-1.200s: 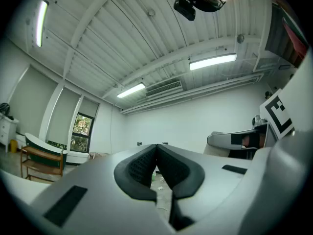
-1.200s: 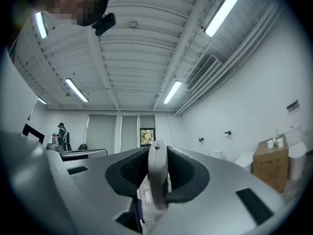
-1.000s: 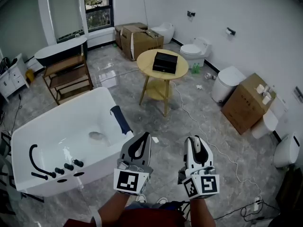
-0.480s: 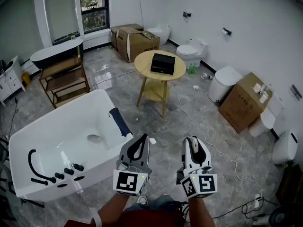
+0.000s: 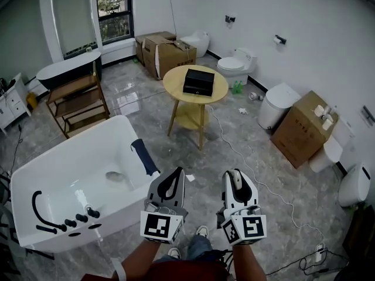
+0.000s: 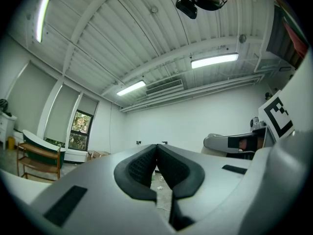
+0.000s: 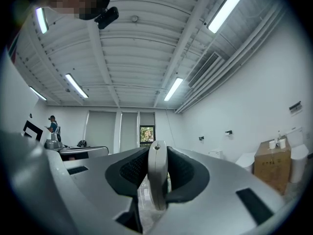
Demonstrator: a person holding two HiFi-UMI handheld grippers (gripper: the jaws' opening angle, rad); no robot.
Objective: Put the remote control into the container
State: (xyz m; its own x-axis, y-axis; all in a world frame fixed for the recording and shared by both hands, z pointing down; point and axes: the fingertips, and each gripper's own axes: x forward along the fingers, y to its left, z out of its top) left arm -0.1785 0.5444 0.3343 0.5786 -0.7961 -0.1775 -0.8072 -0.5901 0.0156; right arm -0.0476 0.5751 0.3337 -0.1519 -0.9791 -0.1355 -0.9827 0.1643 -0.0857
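In the right gripper view a slim grey-white remote control (image 7: 157,176) stands on edge between the dark pads, with my right gripper (image 7: 157,148) shut on it. The head view shows that gripper (image 5: 237,181) low in the middle, held above the floor. Beside it on the left is my left gripper (image 5: 173,179), whose jaws (image 6: 156,152) meet with nothing between them. The container, a black box (image 5: 199,81), sits on a round yellow table (image 5: 176,79) well ahead of both grippers.
A white bathtub (image 5: 58,174) fills the left. A white cable (image 5: 246,168) runs over the grey floor from the table. Toilets (image 5: 237,63) and cardboard boxes (image 5: 304,127) line the right wall. A wooden rack (image 5: 79,101) stands at back left.
The whole scene has shifted slightly in the head view, and the bathtub has slid lower left. Both grippers keep their pose and the remote stays gripped.
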